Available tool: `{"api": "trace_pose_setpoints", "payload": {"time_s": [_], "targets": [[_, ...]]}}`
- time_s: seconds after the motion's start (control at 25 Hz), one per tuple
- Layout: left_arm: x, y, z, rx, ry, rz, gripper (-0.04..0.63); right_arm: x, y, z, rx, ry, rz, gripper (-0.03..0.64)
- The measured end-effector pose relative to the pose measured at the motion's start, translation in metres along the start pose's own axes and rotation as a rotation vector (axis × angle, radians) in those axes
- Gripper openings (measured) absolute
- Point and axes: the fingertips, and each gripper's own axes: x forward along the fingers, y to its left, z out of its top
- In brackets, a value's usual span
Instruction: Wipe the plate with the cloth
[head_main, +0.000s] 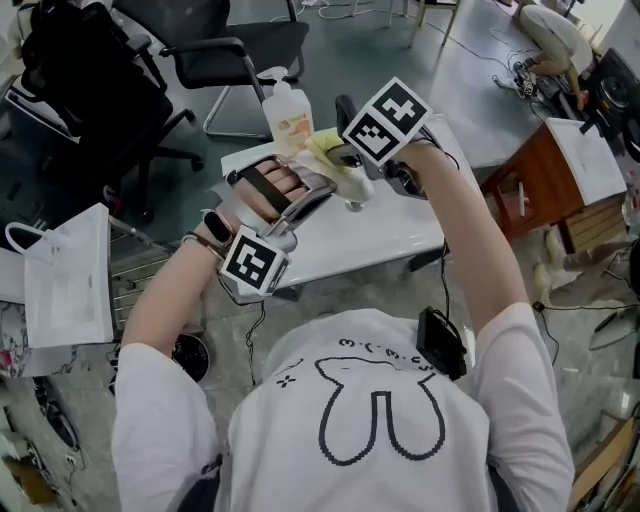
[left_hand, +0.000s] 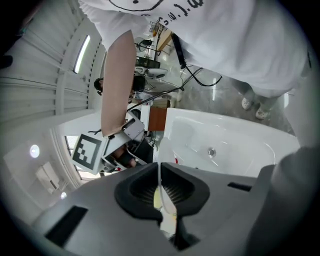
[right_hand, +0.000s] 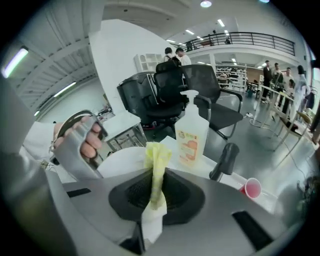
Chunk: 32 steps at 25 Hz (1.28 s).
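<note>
Yellow cloth (right_hand: 158, 155) is clenched in my right gripper's (right_hand: 156, 175) jaws, its bunched end standing up just in front of the white plate (right_hand: 117, 162). My left gripper's (left_hand: 160, 170) jaws grasp that plate by its rim, edge-on, over the white table (left_hand: 225, 145). Farther along the table stand 1 pump bottle (right_hand: 192, 131) and 1 pink cup (right_hand: 251, 188); black chairs (right_hand: 172, 92) sit behind them.
</note>
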Motion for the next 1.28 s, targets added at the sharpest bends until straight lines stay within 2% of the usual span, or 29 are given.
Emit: {"api": "trace_pose_setpoints", "payload": {"time_s": [0.2, 0.4, 0.52, 0.6, 0.68, 0.8, 0.92, 1.04, 1.2, 1.28], "targets": [[-0.002, 0.0, 0.0, 0.0, 0.001, 0.006, 0.025, 0.009, -0.033, -0.016, 0.095, 0.024, -0.096, 0.051], [-0.005, -0.004, 0.003, 0.0, -0.014, 0.018, 0.023, -0.004, -0.038, -0.022, 0.142, -0.032, -0.11, 0.051], [-0.006, -0.005, 0.005, 0.005, -0.029, 0.025, 0.023, -0.026, -0.029, -0.009, 0.165, -0.152, -0.063, 0.051], [-0.006, -0.006, 0.006, 0.014, -0.037, 0.027, 0.023, -0.04, -0.01, 0.003, 0.149, -0.22, 0.021, 0.051], [-0.006, -0.006, 0.007, 0.024, -0.045, 0.028, 0.023, -0.045, 0.012, 0.013, 0.098, -0.238, 0.104, 0.051], [-0.005, -0.005, 0.009, 0.037, -0.055, 0.03, 0.023, -0.039, 0.038, 0.017, 0.0, -0.17, 0.174, 0.051], [-0.005, -0.004, 0.012, 0.051, -0.064, 0.025, 0.023, -0.027, 0.057, 0.012, -0.053, -0.068, 0.234, 0.051], [-0.006, -0.011, 0.011, 0.077, -0.058, 0.004, 0.023, -0.015, 0.06, 0.009, -0.076, 0.008, 0.251, 0.051], [-0.006, -0.024, 0.002, 0.142, -0.015, -0.036, 0.023, -0.002, 0.063, 0.012, -0.102, 0.06, 0.268, 0.051], [-0.007, -0.026, 0.0, 0.136, -0.01, -0.043, 0.023, 0.004, 0.064, 0.015, -0.112, 0.072, 0.266, 0.051]]}}
